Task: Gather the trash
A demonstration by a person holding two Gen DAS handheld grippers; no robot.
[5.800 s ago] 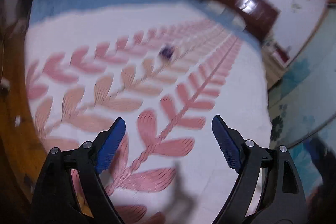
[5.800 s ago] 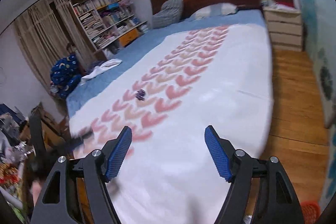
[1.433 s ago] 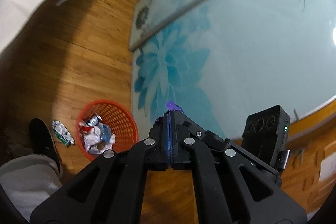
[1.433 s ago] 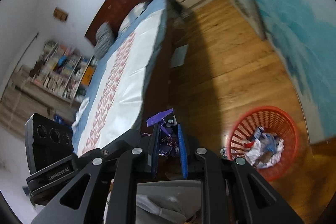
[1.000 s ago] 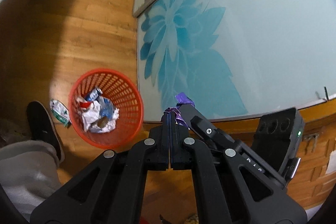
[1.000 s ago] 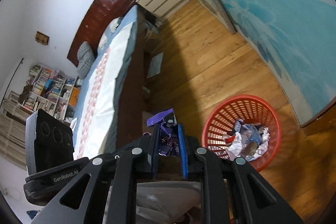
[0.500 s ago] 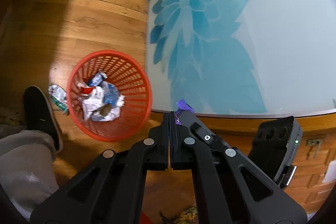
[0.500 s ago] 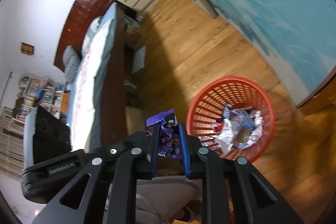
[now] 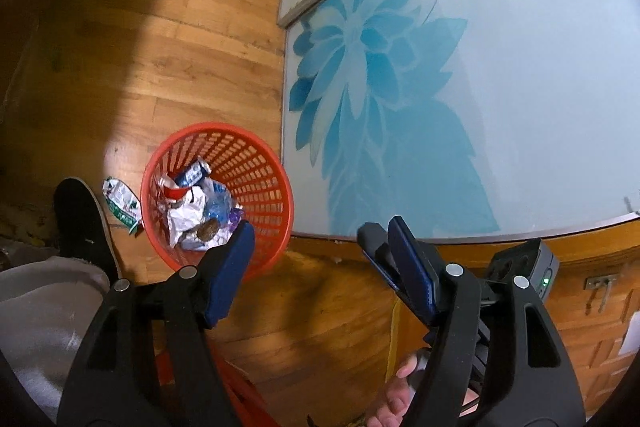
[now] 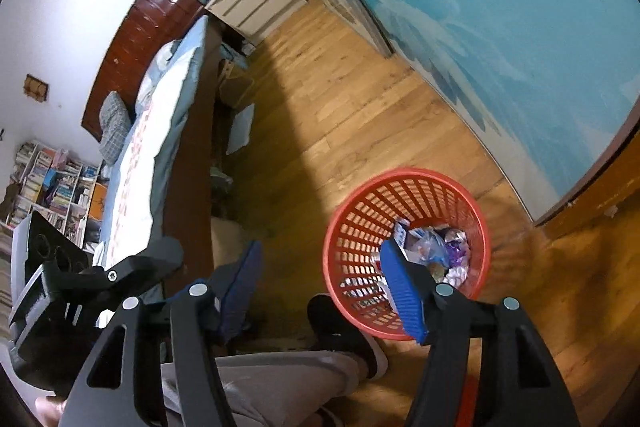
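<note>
We see both grippers just opened, nothing between pads: left gripper point(image 9: 316, 263) and right gripper point(image 10: 320, 287) spread wide. Purple wrapper point(image 10: 454, 249) lies in red basket point(image 10: 352, 227), below and ahead of both.

Open wooden floor point(image 9: 192, 39) beyond the red basket point(image 9: 256, 163); hemmed by the glass door point(image 9: 480, 87), a black shoe point(image 9: 78, 219), seemingly a wrapper point(image 9: 120, 203) between.
</note>
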